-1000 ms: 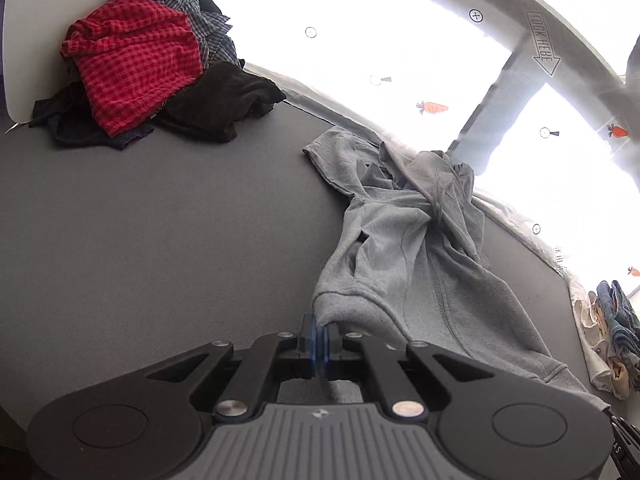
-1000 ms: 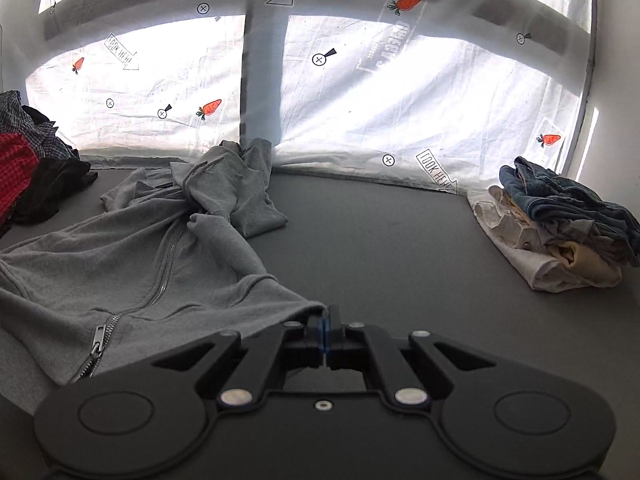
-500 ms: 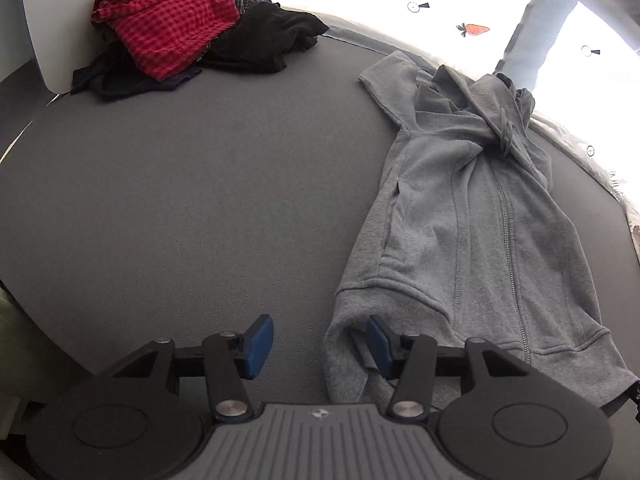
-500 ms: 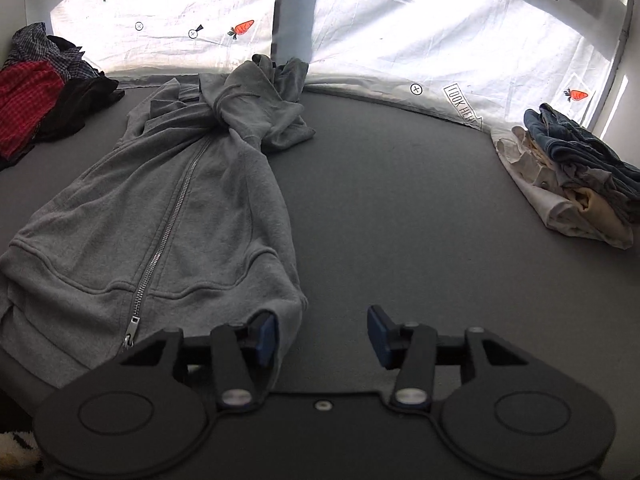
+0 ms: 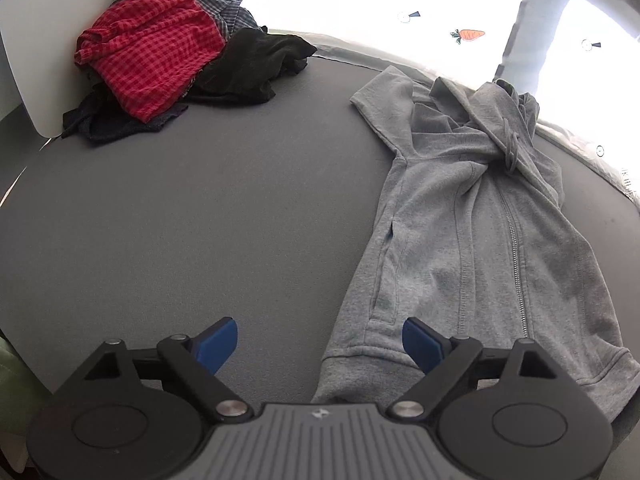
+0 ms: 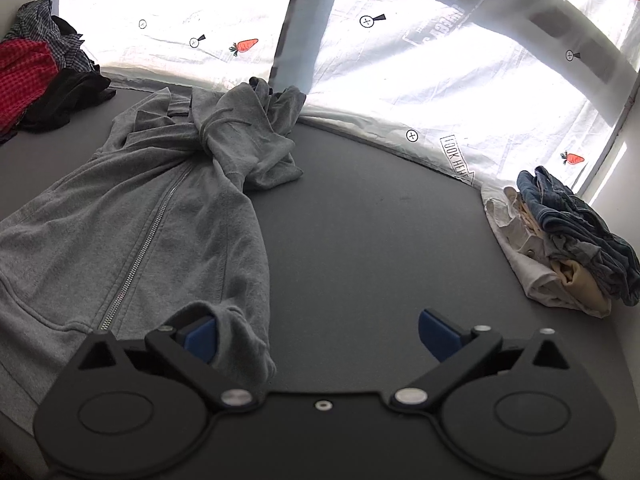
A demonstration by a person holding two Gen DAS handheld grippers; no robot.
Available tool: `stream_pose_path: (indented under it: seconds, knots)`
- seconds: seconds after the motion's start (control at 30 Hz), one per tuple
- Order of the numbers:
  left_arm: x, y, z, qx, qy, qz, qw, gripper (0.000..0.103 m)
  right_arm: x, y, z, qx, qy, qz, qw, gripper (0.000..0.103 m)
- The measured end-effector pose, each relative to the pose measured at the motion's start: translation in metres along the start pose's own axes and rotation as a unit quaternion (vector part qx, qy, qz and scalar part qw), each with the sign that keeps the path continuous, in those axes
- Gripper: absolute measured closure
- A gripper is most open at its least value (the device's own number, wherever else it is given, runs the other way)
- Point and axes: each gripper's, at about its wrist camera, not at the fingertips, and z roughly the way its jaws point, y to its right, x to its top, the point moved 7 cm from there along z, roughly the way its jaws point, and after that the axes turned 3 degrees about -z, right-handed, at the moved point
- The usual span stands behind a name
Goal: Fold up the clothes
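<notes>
The grey zip hoodie (image 5: 472, 240) lies flat on the dark table (image 5: 180, 220). Only the right view shows the folded stack (image 6: 568, 240). Both the left gripper (image 5: 320, 344) and right gripper (image 6: 316, 336), clamped a second ago, gape wide; the hem seemingly brushes one pad (image 6: 200, 336).

White sheet (image 6: 460, 92) reads "LOOK HERE" in an arrow.

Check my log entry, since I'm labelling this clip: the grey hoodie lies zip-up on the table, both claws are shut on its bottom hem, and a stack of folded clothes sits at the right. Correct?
Not quite. Both claws are open: the left claw and right claw each show their blue fingers spread wide in their own wrist views, gripping nothing. The rest stands: the grey hoodie lies zip-up on the table, with the folded clothes at the right.
</notes>
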Motion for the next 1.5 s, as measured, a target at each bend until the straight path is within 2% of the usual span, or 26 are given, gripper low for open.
stream_pose_path:
  seconds: [0.13, 0.27, 0.47, 0.67, 0.77, 0.97, 1.03, 1.1, 1.13, 1.3, 1.4, 1.5]
  knots:
    - [0.023, 0.011, 0.006, 0.002, 0.015, 0.01, 0.9998, 0.009, 0.015, 0.007, 0.003, -0.009, -0.013, -0.027, 1.0, 0.0]
    - [0.046, 0.02, 0.023, -0.002, 0.015, 0.009, 0.9999, 0.008, 0.03, 0.01, -0.006, -0.024, -0.006, -0.098, 0.995, 0.0]
    - [0.077, 0.039, 0.052, -0.008, 0.01, 0.02, 0.9997, 0.007, 0.038, 0.006, -0.004, 0.036, -0.054, -0.177, 0.982, 0.0]
    - [0.104, 0.058, 0.085, -0.012, 0.005, 0.04, 0.9991, 0.007, 0.046, 0.022, -0.001, 0.078, -0.094, -0.23, 0.966, 0.0]
    - [0.115, 0.066, 0.103, -0.012, 0.001, 0.047, 0.9988, 0.007, 0.057, 0.031, 0.003, 0.104, -0.102, -0.235, 0.961, 0.0]
    - [0.125, 0.078, 0.138, -0.001, -0.02, 0.043, 0.9988, 0.007, 0.076, 0.043, 0.013, 0.215, -0.116, -0.268, 0.932, 0.0]
    - [0.123, 0.08, 0.148, 0.004, -0.029, 0.042, 0.9987, 0.007, 0.084, 0.048, 0.011, 0.244, -0.11, -0.26, 0.928, 0.0]
    - [0.12, 0.08, 0.155, 0.006, -0.037, 0.039, 0.9985, 0.007, 0.097, 0.065, 0.01, 0.252, -0.091, -0.236, 0.934, 0.0]
    - [0.118, 0.08, 0.157, 0.007, -0.041, 0.037, 0.9984, 0.007, 0.106, 0.076, 0.013, 0.24, -0.082, -0.218, 0.942, 0.0]
    - [0.105, 0.079, 0.167, 0.01, -0.066, 0.029, 0.9974, 0.007, 0.141, 0.105, 0.043, 0.149, -0.022, -0.16, 0.975, 0.0]
    - [0.103, 0.079, 0.17, 0.015, -0.067, 0.032, 0.9971, 0.007, 0.164, 0.093, 0.069, 0.118, 0.03, -0.106, 0.987, 0.0]
    - [0.108, 0.074, 0.176, 0.02, -0.074, 0.019, 0.9969, 0.005, 0.184, 0.072, 0.103, 0.116, 0.054, -0.018, 0.992, 0.0]
